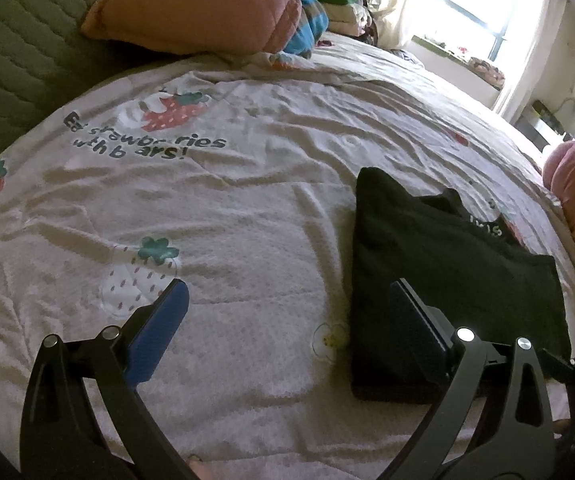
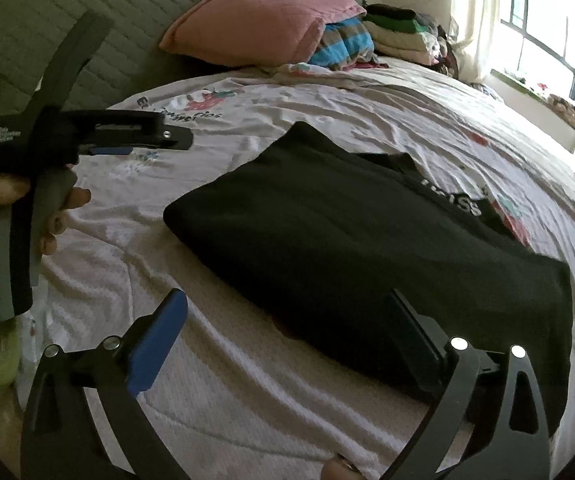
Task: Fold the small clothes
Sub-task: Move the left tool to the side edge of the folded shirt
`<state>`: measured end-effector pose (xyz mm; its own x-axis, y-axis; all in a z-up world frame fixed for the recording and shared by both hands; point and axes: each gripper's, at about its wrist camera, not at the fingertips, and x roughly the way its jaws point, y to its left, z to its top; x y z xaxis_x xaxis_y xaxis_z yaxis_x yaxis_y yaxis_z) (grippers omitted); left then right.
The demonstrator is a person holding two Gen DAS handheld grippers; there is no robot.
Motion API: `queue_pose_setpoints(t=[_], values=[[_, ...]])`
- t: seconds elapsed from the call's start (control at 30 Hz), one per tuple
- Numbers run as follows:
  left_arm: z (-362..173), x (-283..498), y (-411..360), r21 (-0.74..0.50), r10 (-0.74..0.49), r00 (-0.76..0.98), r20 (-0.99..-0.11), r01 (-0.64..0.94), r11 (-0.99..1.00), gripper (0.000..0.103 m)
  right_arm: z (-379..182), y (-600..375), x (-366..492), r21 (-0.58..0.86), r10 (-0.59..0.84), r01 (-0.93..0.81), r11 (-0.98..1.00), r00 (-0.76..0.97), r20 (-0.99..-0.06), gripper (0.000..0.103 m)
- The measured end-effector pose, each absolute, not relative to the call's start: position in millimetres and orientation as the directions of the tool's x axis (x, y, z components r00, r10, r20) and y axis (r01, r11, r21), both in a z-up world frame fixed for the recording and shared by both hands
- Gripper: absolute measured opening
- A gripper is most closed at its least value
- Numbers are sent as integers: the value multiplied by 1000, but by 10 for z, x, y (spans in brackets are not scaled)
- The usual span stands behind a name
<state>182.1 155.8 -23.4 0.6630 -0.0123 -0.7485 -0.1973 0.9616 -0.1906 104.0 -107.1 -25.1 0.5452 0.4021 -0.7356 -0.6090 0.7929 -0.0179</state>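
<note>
A strawberry-print bedsheet covers the bed, a bright window at two o'clock. One pink pillow at twelve, one folded black garment centre-right. Left gripper and right gripper both gape wide, empty.

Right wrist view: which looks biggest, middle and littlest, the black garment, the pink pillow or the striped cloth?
1. Black garment, though it lies nearest the camera.
2. Pink pillow.
3. Striped cloth, partly hidden behind the pillow.
</note>
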Motion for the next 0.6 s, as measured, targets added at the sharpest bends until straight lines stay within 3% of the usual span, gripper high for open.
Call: queue_pose_setpoints(t=[0.6], values=[[-410, 2163, 1513, -125, 24, 625, -780, -194, 973, 93, -632, -568, 1173, -250, 274, -641, 726, 603, -749, 98]])
